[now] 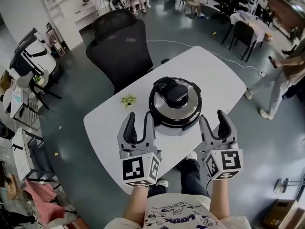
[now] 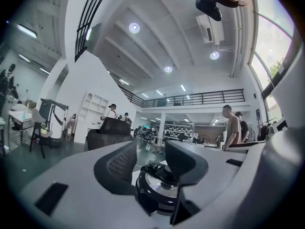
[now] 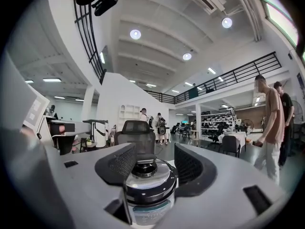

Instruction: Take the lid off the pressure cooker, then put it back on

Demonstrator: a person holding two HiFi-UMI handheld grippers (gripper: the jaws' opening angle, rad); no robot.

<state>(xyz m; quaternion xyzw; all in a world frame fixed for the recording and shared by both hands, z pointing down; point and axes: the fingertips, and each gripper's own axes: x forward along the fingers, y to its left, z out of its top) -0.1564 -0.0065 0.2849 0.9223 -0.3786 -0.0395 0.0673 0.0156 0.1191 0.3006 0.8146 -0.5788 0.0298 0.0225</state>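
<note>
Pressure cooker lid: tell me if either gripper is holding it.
No: left gripper and right gripper stand open, and the lid sits on the cooker.

Left hand-held gripper (image 1: 140, 116) and right hand-held gripper (image 1: 212, 116): grey, with marker cubes (image 1: 139, 168).

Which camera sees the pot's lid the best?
The head view: it looks down from above on nearly the whole round lid. The left gripper view shows only part of it, past a jaw. The right gripper view shows it side-on, low between the jaws.
</note>
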